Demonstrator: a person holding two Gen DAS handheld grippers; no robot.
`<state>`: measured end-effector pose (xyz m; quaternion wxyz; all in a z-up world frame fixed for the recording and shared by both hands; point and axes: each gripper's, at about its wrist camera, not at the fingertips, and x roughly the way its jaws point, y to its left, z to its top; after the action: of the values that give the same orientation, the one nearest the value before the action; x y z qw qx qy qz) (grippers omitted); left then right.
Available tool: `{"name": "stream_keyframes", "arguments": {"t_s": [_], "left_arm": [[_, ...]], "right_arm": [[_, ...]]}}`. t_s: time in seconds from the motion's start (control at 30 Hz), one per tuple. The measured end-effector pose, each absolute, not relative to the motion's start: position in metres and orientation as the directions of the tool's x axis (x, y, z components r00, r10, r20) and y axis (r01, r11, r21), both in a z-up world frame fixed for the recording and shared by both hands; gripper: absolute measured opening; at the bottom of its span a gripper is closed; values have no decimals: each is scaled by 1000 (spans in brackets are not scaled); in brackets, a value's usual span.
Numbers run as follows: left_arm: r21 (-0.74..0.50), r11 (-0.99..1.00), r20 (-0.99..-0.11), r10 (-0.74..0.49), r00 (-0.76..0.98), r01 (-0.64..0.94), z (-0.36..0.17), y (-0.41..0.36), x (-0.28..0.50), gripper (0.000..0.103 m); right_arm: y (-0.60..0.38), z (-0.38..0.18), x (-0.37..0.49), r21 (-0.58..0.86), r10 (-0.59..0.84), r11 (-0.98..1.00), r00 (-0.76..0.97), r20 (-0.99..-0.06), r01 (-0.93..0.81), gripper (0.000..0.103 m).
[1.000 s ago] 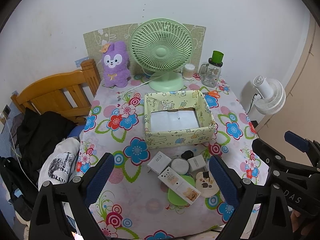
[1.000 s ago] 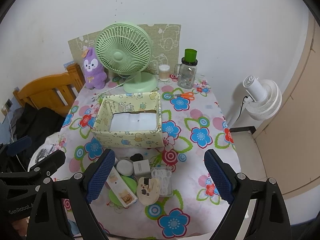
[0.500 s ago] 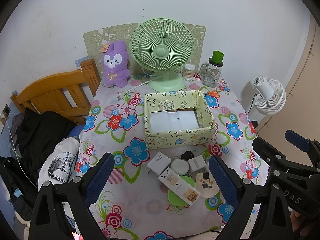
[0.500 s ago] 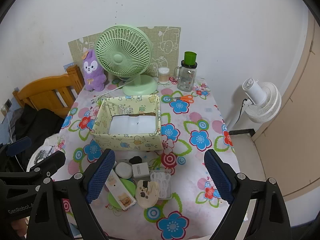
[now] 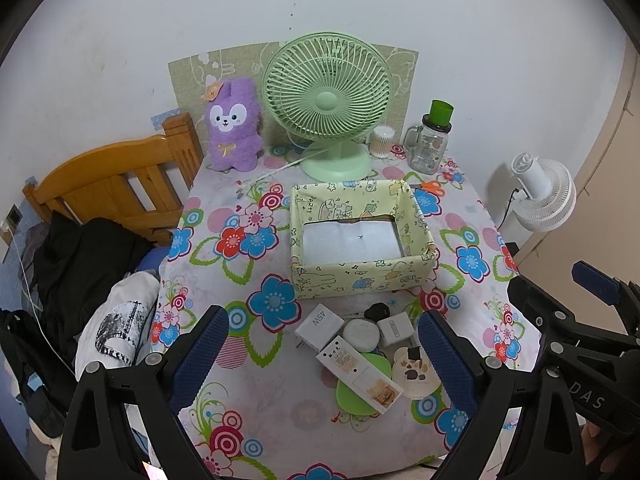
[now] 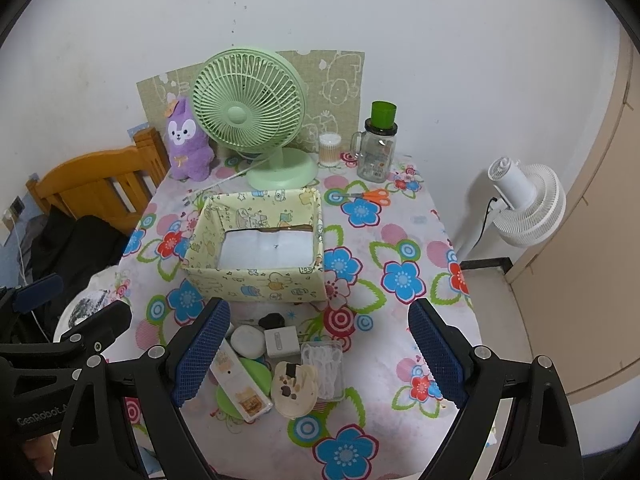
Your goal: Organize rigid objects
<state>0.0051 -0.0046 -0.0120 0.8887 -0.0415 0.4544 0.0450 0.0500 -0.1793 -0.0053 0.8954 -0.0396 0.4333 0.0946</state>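
The cluster of small rigid objects lies at the near edge of the table (image 5: 224, 264), just in front of the yellow patterned box (image 5: 360, 276), which stands with only a white liner showing inside, apparently ready to receive them. In the cluster you find a white charger block (image 5: 320, 322), a round white puck (image 5: 362, 335), a small white cube (image 5: 395, 330), a black lump (image 5: 378, 312), a long white carton (image 5: 358, 374) lying across a green lid (image 5: 360, 394), and a cream disc (image 5: 414, 372); the right wrist view adds a clear case of white picks (image 6: 324, 368) touching the disc. They sit bunched and partly overlapping, so the topmost pieces look the easiest to lift first.

Your left gripper (image 5: 320, 360) hangs above the cluster with its blue pads spread wide and nothing between them; your right gripper (image 6: 316, 354) is likewise spread and empty, framing the same pile from the other side. Both point steeply down toward the pile, a stance that suits a pick from above.

At the back, clear of the working area, stand the green fan (image 5: 326, 100), the purple plush (image 5: 234, 124), a glass jar with green cap (image 5: 430, 144) and orange scissors (image 5: 430, 188). Judged from this layout, no object is sorted yet.
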Motion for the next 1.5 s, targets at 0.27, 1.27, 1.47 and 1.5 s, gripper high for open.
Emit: {"name": "stream_keyframes", "arguments": {"t_s": [0.27, 1.27, 1.47, 1.5], "left_arm": [[-34, 990, -826, 51, 562, -139, -17, -7, 15, 96], [-23, 970, -888, 91, 450, -241, -76, -19, 36, 96], [-37, 962, -909, 80, 409, -270, -100, -21, 43, 96], [-36, 962, -912, 80, 403, -272, -104, -22, 43, 96]], "right_arm": [[-180, -10, 59, -8, 126, 977, 609, -783, -212, 93], [-194, -64, 95, 31, 145, 973, 507, -850, -227, 93], [-196, -83, 102, 22, 133, 973, 484, -865, -229, 93], [-196, -87, 104, 18, 129, 973, 479, -868, -229, 93]]}}
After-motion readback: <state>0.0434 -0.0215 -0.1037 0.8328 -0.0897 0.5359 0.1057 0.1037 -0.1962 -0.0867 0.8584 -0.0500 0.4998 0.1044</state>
